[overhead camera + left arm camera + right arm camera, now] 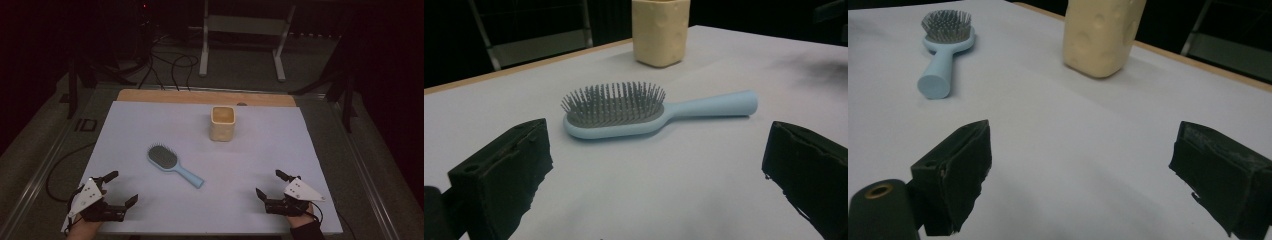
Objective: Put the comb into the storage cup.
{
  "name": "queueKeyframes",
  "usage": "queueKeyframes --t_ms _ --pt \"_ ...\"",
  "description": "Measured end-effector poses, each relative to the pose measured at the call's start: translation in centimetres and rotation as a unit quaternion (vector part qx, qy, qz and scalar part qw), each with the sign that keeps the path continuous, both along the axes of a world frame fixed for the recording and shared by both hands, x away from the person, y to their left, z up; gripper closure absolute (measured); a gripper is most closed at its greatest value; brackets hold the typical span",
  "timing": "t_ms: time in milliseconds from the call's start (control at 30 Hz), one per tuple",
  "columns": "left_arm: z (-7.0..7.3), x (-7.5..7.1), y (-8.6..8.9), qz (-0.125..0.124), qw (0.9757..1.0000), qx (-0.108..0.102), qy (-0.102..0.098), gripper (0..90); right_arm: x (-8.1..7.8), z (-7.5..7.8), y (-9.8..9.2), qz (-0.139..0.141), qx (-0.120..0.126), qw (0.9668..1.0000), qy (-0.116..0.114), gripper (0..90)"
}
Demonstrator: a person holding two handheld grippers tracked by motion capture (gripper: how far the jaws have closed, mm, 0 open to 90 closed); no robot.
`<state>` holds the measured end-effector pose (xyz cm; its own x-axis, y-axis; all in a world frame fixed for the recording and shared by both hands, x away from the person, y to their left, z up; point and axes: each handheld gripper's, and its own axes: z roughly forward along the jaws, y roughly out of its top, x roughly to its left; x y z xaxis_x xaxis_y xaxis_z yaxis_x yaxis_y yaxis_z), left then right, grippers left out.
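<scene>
Hairbrush [174, 164], cup [222, 123] mid-table

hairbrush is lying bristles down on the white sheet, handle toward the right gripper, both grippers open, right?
Not quite: the hairbrush lies bristles up, as the left gripper view shows. The rest holds: it rests on the white sheet, its handle toward the right gripper, and both that one and the left gripper are open.

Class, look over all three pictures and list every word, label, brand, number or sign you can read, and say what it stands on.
None can be read.
Hairbrush: no print shows on its handle or back.
Cup: only dimples in its wall, no lettering.
Table: plain white sheet, no marks.
Left gripper and right gripper: the plates carry small dots, no text.
</scene>
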<state>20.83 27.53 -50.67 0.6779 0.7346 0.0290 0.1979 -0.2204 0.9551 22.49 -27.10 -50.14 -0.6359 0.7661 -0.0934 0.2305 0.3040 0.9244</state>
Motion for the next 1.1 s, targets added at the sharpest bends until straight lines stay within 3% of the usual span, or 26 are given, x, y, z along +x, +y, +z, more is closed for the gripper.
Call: queueKeyframes --t_ms 433,667,800,900,1000,1100 --pt "0.2 0.0 0.3 0.004 0.9999 -0.011 0.008 0.0 -0.2 0.0 0.5 0.009 -0.01 0.9999 -0.002 9.1" --pt "1.0 0.1 0.0 0.0 0.9999 -0.005 0.011 0.0 -0.3 0.1 0.5 0.008 -0.01 0.9999 -0.005 9.1" --pt "1.7 0.0 -0.3 -0.004 0.9999 -0.003 0.01 0.0 -0.3 0.1 0.5 0.006 -0.011 0.9999 -0.005 9.1" --pt "2.5 -0.1 -0.3 -0.004 0.9998 -0.015 0.01 0.0 -0.3 0.1 0.6 0.006 -0.011 0.9999 -0.008 9.1" --pt "3.5 0.1 -0.5 -0.004 0.9994 -0.024 0.025 0.0 -0.4 0.1 0.6 0.005 -0.012 0.9999 -0.01 9.1" --pt "4.4 0.1 -0.7 -0.006 0.9997 -0.014 0.02 0.0 -0.4 0.1 0.6 0.004 -0.012 0.9998 -0.012 9.1"
